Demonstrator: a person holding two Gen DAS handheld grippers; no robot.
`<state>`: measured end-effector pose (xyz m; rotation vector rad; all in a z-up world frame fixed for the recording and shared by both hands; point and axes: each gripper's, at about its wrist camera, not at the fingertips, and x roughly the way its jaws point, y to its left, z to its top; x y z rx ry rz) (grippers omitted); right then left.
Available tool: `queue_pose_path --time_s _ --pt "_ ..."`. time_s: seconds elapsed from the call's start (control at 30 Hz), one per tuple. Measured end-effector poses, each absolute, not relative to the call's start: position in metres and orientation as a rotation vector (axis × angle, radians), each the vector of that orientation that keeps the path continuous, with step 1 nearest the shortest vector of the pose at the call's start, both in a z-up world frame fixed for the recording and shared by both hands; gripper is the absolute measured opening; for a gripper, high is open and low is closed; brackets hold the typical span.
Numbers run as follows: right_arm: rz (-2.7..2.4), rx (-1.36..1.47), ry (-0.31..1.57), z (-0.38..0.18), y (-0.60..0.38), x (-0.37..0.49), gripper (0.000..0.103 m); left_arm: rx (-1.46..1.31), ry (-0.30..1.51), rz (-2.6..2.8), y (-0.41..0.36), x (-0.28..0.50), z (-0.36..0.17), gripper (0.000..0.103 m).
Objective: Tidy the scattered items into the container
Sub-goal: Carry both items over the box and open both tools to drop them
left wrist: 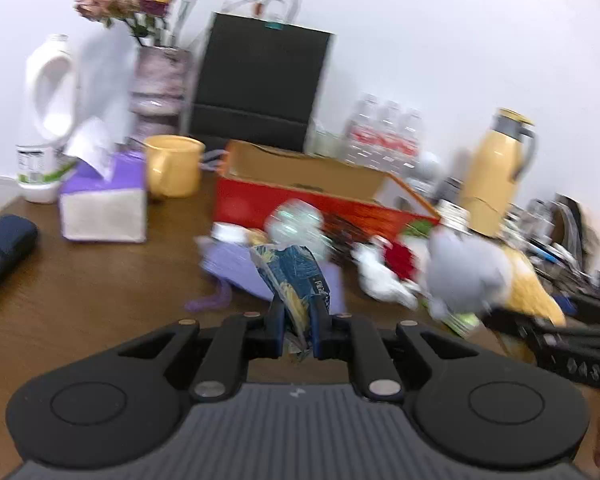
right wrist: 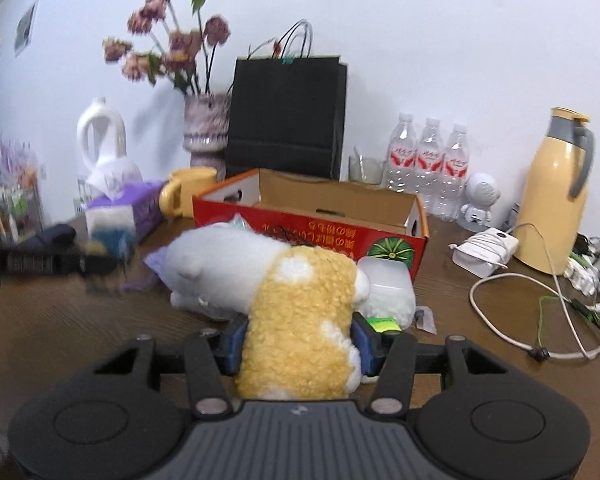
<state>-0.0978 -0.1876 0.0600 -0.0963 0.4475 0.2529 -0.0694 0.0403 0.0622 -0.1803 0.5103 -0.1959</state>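
Your left view is smeared with blur, so the clutter before the box (left wrist: 300, 196) is hard to make out. Your left tongs (left wrist: 298, 320) are clenched on a blue packet (left wrist: 296, 276) above the worktop (left wrist: 80, 280). Your right tongs (right wrist: 298, 336) grip a plush (right wrist: 296, 320) that hides much of the box front and part of a white tub (right wrist: 388, 288). A cable (right wrist: 500, 320) sprawls to the right by the flask (right wrist: 556, 192). Tissues (left wrist: 104, 200) and a mug (left wrist: 174, 166) stand left of the box.
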Motion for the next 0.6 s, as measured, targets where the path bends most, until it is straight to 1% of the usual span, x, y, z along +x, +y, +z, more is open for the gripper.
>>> queue_pose_path --time_s 0.17,0.33,0.5,0.6 --pt "0.204 -0.061 0.41 0.07 -0.202 -0.124 0.051 -0.168 0.487 -0.303 0.025 -0.081 0.07 0.013" --pt "0.17 -0.034 0.4 0.081 -0.215 -0.105 0.051 -0.171 0.464 -0.368 0.018 -0.058 0.082 0.013" --pt "0.192 -0.037 0.331 0.125 -0.221 -0.037 0.051 -0.089 0.386 -0.383 0.017 0.019 0.135 0.013" --pt "0.197 -0.022 0.307 0.159 -0.225 0.013 0.051 -0.097 0.408 -0.373 0.024 0.081 0.163 0.013"
